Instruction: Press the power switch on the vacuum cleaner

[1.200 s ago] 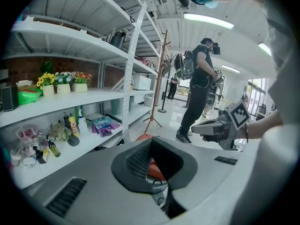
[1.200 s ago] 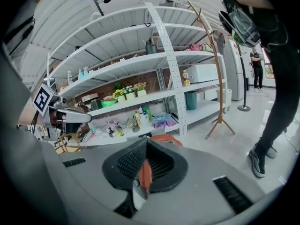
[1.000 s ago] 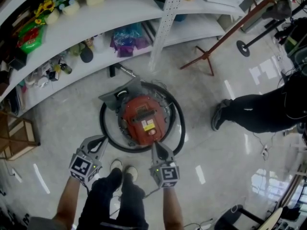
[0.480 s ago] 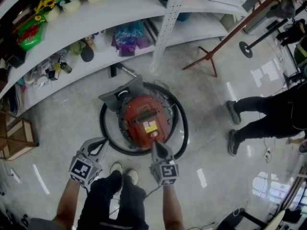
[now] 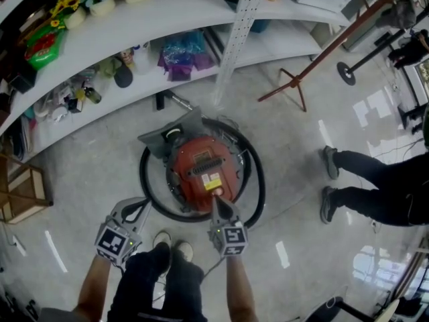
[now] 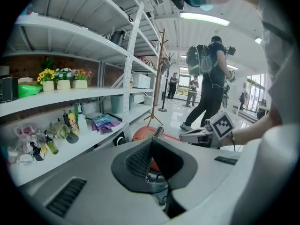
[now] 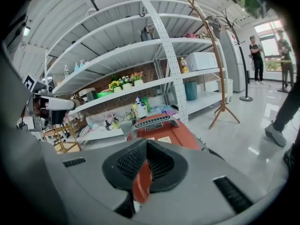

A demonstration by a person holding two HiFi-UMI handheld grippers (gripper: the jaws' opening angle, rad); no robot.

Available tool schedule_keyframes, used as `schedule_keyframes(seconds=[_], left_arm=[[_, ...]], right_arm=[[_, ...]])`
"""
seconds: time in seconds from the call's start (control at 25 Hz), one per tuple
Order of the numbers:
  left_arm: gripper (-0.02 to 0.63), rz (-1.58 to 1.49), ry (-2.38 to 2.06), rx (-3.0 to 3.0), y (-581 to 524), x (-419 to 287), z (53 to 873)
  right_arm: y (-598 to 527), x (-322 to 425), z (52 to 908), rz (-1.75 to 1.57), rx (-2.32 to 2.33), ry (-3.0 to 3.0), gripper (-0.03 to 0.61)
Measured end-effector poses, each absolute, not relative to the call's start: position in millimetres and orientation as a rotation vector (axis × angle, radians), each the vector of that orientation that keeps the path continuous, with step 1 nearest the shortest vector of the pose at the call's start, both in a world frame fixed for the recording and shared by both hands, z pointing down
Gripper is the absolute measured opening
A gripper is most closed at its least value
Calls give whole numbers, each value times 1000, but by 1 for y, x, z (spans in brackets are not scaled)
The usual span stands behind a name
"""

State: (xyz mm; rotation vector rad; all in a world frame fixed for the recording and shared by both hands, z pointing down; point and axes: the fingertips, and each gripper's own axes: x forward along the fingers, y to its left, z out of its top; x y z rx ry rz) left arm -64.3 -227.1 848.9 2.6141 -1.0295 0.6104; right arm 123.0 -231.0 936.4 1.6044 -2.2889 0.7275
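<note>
The red vacuum cleaner [image 5: 200,166] stands on the floor with its black hose [image 5: 255,180] coiled round it. It also shows as the red vacuum body [image 7: 164,131] past my right jaws and as a red vacuum edge [image 6: 142,134] in the left gripper view. My right gripper [image 5: 216,200] is shut, and its tip rests on the near end of the vacuum's top, covering the spot it touches. In its own view the right gripper [image 7: 146,142] has red plastic just beyond it. My left gripper [image 5: 137,205] hangs shut and empty to the left, outside the hose.
White shelves [image 5: 167,25] with bottles, flower pots and bags run behind the vacuum. A wooden coat stand [image 5: 295,79] rises at the back right. A bystander's legs [image 5: 375,186] are on the right. A wooden stool [image 5: 20,193] is at the left, my own shoes [image 5: 171,243] below.
My right gripper's tip has edged forward onto the vacuum's near end. The bystander's legs on the right have stepped farther right. The left gripper has barely moved.
</note>
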Motion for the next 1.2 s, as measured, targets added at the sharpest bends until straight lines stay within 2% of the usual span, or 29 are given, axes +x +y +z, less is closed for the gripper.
schedule_keyframes(seconds=[1.2], left_arm=[[8,580,-1047,2548,-229,-71,873]], right_arm=[[-237,121,969,695,1599,-2282,3]])
